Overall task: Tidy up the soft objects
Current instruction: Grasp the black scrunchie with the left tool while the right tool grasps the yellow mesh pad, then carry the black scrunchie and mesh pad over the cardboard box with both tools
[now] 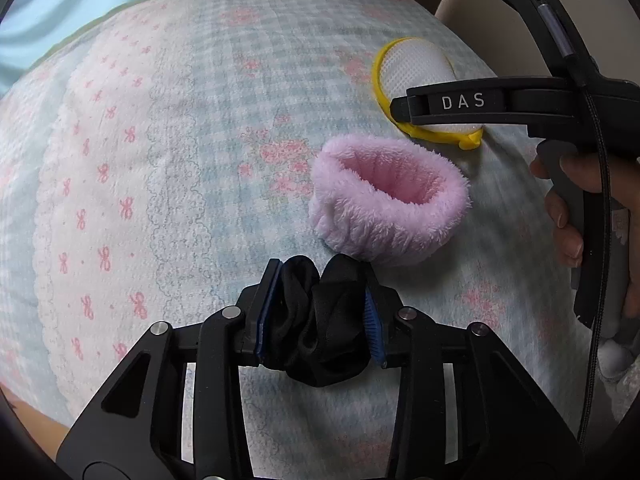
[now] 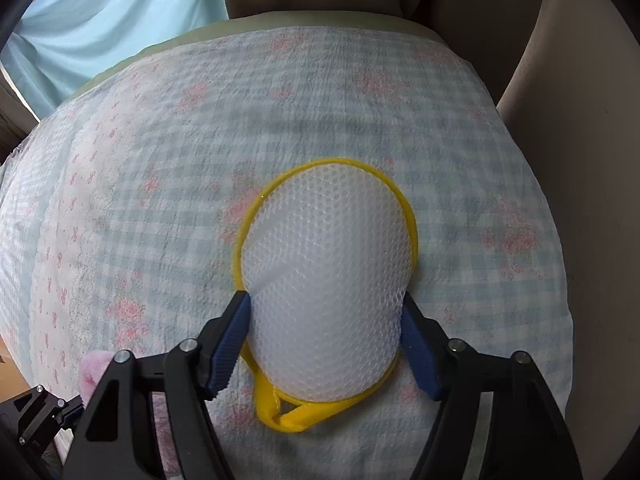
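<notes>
**A:** Left wrist view first. What have I got?

**B:** Your left gripper (image 1: 320, 312) has its jaws clamped on a bunched black scrunchie (image 1: 316, 320), squeezed between the blue pads (image 1: 264, 312) and held just above the quilted bedspread (image 1: 140, 160). Right ahead of it sits the pink fluffy band (image 1: 386, 196), standing on its edge with the opening up. Beyond that lies the yellow-rimmed mesh pouch (image 1: 416, 68), with the right gripper (image 1: 460, 104) reaching in over it.

**A:** So I'm carrying the black one toward the others, I'd guess to group them (they're all near each other already).

**B:** Likely. Now the right wrist view.

**A:** My right gripper (image 2: 324, 336) has its jaws apart, one on either side of the mesh pouch (image 2: 328, 280), pads close to the mesh. Whether they touch it, I can't tell.

**B:** The pouch domes up, so I'd say straddling the bulge gives a grip on something squashy rather than on the thin rim. The pink band (image 2: 94, 368) peeks in at lower left.
</notes>
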`<state>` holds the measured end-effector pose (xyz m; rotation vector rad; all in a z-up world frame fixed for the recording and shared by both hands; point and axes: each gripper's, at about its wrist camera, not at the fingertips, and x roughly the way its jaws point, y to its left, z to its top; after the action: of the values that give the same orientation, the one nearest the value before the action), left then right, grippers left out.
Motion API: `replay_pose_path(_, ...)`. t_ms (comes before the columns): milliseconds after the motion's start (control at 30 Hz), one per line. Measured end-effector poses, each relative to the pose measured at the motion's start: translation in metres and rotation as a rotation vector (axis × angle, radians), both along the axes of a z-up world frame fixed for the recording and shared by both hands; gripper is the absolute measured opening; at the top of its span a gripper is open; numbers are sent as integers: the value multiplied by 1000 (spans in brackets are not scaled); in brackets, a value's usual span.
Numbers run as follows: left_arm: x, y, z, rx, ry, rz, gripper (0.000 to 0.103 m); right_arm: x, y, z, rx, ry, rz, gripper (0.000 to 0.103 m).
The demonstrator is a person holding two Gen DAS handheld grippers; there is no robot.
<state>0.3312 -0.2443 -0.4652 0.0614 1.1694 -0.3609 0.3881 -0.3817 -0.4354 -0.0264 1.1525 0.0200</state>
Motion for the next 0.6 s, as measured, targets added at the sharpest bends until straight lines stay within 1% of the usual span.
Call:
replay_pose_path(33, 0, 2, 1, -9, 5, 6, 28, -2, 3, 1, 1, -6, 5, 55)
replay_pose_path(100, -1, 7, 5, -29, 10, 21, 27, -5, 6, 2, 10, -12, 12, 47)
replay_pose_path(200, -3, 12, 9, -46, 13, 38, 25, -8, 8, 4, 27, -18, 4, 41)
replay_pose_path(400, -11, 24, 20, -73, 10, 55, 25, -11, 4, 23, 48, -56, -18, 39)
replay_pose_path(600, -17, 29, 43, -83, -11, 71, 25, -18, 7, 57, 58, -90, -26, 38)
